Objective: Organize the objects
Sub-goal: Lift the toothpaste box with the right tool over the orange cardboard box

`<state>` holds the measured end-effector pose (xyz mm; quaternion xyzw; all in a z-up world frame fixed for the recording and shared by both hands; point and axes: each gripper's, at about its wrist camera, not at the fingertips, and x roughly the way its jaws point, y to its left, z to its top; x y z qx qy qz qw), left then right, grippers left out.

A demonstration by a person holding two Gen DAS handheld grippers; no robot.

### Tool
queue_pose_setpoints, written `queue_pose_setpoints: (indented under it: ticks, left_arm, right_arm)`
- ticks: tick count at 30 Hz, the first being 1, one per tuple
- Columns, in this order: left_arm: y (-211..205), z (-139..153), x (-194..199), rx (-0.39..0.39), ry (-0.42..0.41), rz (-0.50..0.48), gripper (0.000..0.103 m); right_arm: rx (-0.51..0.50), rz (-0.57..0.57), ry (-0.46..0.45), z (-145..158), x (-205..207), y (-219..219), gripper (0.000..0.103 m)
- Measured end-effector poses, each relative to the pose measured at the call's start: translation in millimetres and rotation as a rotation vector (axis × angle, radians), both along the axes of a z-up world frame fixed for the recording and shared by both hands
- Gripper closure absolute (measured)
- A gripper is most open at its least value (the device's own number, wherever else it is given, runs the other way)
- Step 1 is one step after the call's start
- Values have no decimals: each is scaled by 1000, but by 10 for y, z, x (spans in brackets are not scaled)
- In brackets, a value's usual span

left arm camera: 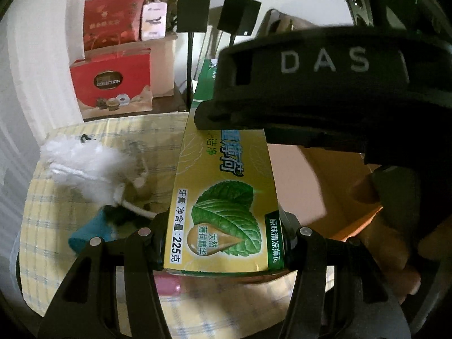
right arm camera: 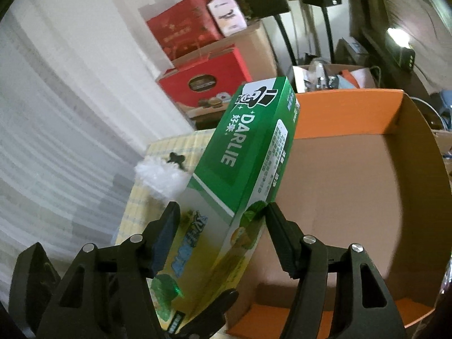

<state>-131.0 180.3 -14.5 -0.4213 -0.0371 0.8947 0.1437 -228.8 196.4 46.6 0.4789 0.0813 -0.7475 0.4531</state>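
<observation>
A green and yellow Darlie toothpaste box (left arm camera: 223, 197) is held in the air between both grippers. My left gripper (left arm camera: 223, 243) is shut on its near end. My right gripper (right arm camera: 220, 220) has its fingers on both sides of the box (right arm camera: 248, 152) and looks shut on it; its body crosses the left wrist view at upper right. An open orange cardboard box (right arm camera: 353, 197) with a brown inside lies just right of the toothpaste box; it also shows in the left wrist view (left arm camera: 319, 175).
A white fluffy toy (left arm camera: 82, 166) with a cord and a teal object (left arm camera: 90, 234) lie on the yellow checked cloth (left arm camera: 50, 226). Red gift boxes (left arm camera: 113, 84) and cardboard boxes stand behind. Two black stands (left arm camera: 195, 10) rise at the back. A pink item (left arm camera: 169, 285) lies below the box.
</observation>
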Motion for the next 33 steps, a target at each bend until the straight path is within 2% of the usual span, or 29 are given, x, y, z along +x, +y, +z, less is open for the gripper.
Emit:
queue_pose_setpoints:
  ticks: [6, 13, 15, 17, 20, 23, 26, 29, 33]
  left_arm:
    - [295, -87, -115, -16, -30, -10, 50]
    - [458, -79, -142, -75, -8, -4, 49]
    - [441, -83, -147, -65, -12, -5, 47]
    - [393, -82, -147, -40, -25, -7, 41]
    - [312, -104, -124, -8, -56, -25, 39]
    - [196, -116, -60, 54, -97, -48, 39]
    - [127, -116, 7, 77, -113, -71, 40]
    - [99, -117, 49, 102, -127, -98, 47]
    - [167, -87, 96, 77, -117, -108, 47]
  right_arm:
    - [3, -30, -52, -100, -314, 174, 38]
    - [16, -21, -154, -281, -532, 298, 38]
    - [24, -23, -158, -320, -552, 322, 38]
    - [39, -27, -168, -384, -572, 332, 38]
    - [16, -39, -206, -446, -617, 391, 38]
    - [18, -61, -211, -449, -658, 432, 38]
    - [22, -83, -221, -461, -705, 464, 38]
    - [23, -101, -235, -478, -746, 460, 38]
    - [28, -118, -237, -494, -776, 442, 38]
